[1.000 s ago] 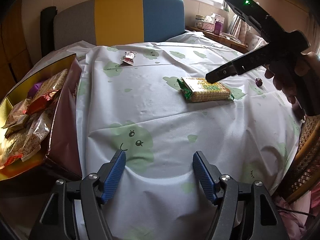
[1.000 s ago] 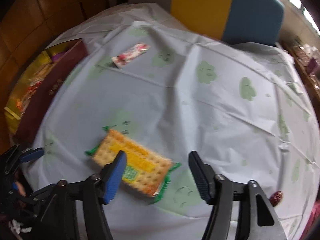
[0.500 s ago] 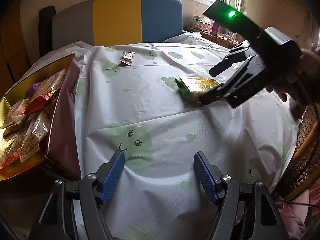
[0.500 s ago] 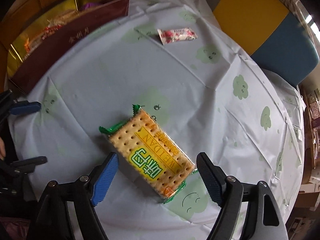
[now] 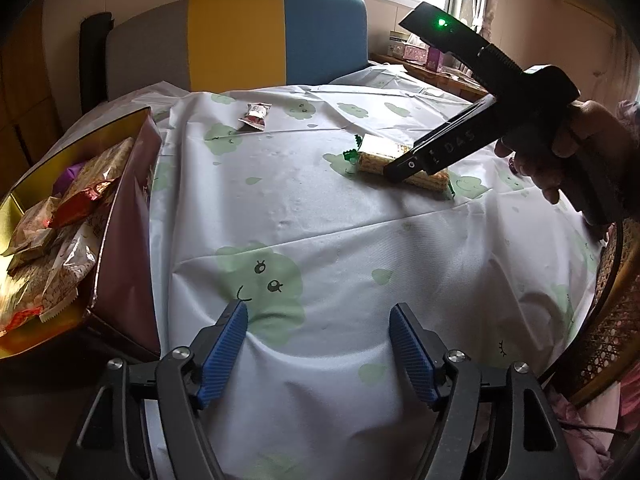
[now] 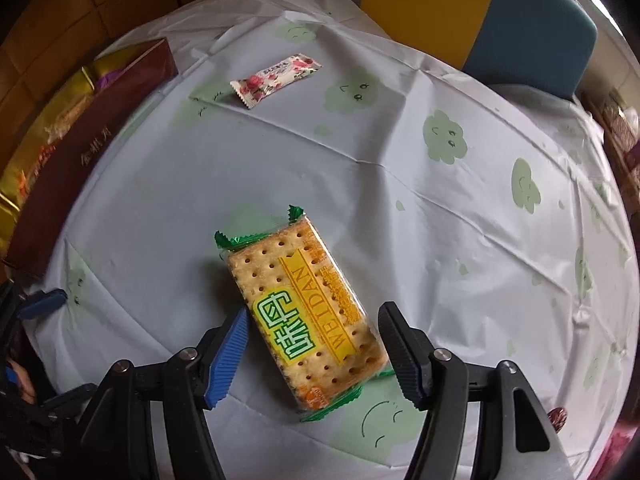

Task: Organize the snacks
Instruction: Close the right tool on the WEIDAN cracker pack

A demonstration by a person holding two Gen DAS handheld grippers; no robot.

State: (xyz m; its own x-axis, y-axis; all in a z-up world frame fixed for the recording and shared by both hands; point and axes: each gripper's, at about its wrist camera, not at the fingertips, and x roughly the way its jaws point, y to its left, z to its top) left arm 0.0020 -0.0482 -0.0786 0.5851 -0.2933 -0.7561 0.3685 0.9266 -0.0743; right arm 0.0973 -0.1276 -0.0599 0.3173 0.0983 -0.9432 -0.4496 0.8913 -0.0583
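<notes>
The round table's white plastic cloth with pale green cloud faces is mostly bare: wide open room lies across its middle and right side, and the cloth drops over the near edge just below the left gripper. That gripper hovers low over the near part of the cloth with its blue-padded jaws standing apart and nothing between them.

The right gripper, held in a person's hand, points steeply down at the rectangular cracker packet in clear wrap with green crimped ends and a yellow band. Its jaws have just been closing and now straddle the packet's near end; the right pad looks to be at the packet's edge, and a sliver of cloth shows beside the left pad. The packet lies flat on the cloth, right of centre and slanted.

On the far side lies a small white sweet wrapper printed with pink flowers, well apart from the packet. At the left edge stands an open maroon box with a gold lining, filled with crinkled snack bags. A small dark red wrapped sweet rests near the right edge. A grey, yellow and blue padded chair back stands beyond the far rim.
</notes>
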